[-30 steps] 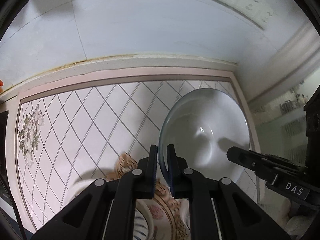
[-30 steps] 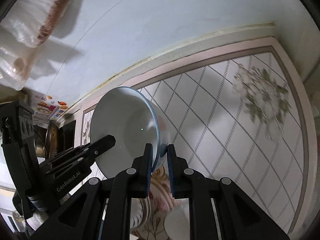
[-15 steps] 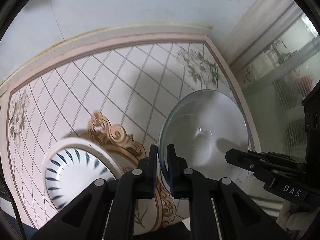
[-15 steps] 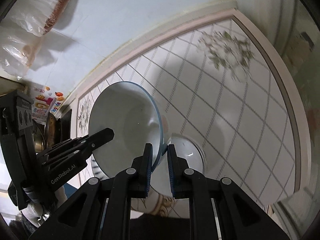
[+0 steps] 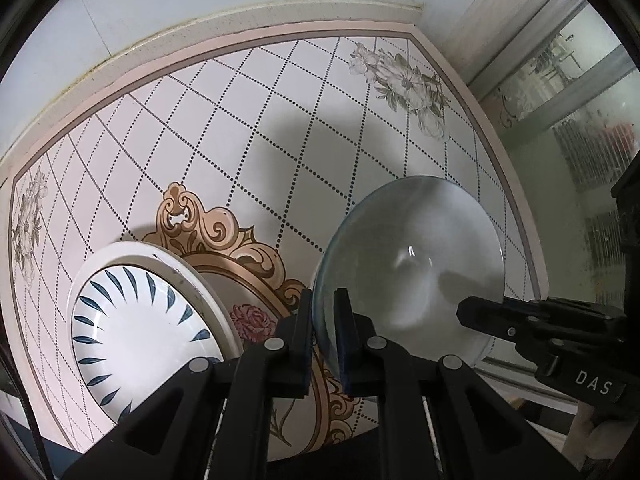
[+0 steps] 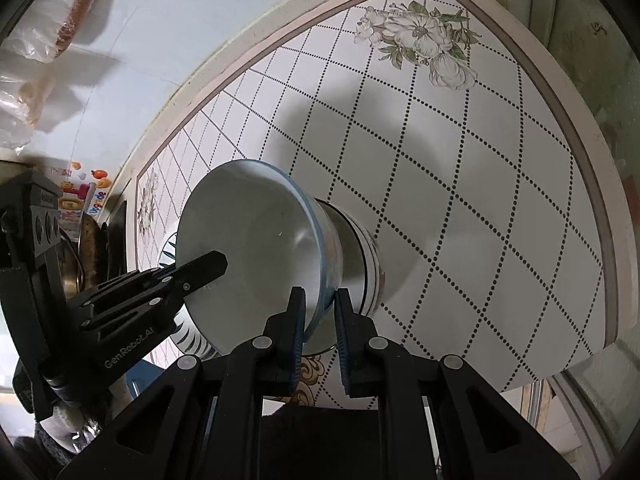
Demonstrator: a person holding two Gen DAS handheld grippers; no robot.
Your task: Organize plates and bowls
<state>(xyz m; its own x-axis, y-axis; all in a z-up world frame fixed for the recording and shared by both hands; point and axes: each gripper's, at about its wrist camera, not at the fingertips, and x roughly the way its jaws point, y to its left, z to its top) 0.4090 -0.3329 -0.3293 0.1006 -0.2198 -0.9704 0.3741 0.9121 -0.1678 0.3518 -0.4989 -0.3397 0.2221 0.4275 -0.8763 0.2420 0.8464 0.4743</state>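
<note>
Pale, glossy, blue-rimmed bowl (image 5: 412,264) gripped at two opposite points of its rim, tipped steeply on its side over the right half of the table (image 5: 280,120), toward the near edge. Left gripper (image 5: 323,314) closed to a narrow gap on the rim, one finger inside the bowl and one outside. Right gripper (image 6: 320,310) closed likewise on the opposite rim, wall pinched between the pads. Cannot tell from either view whether the foot of the bowl touches the table or hangs just above it. White plate (image 5: 140,320) with blue leaf strokes lying flat near the left end of the near edge, partly over the gold scroll print, apart from the bowl. Hazards from this position, as a judgement: slip of the smooth glaze through the pads, caused by the thin rim hold and the steep tilt; twist or crack of the rim, caused by uneven motion of the two grippers, one pulling ahead of or away from the other; drop on early release of one side, leaving the full weight on a single pinch; chip on contact, caused by lowering too fast onto the hard table or striking the rim of the plate when carrying the bowl left. Level the bowl before lowering, move both grippers together, and release only once seated flat.
</note>
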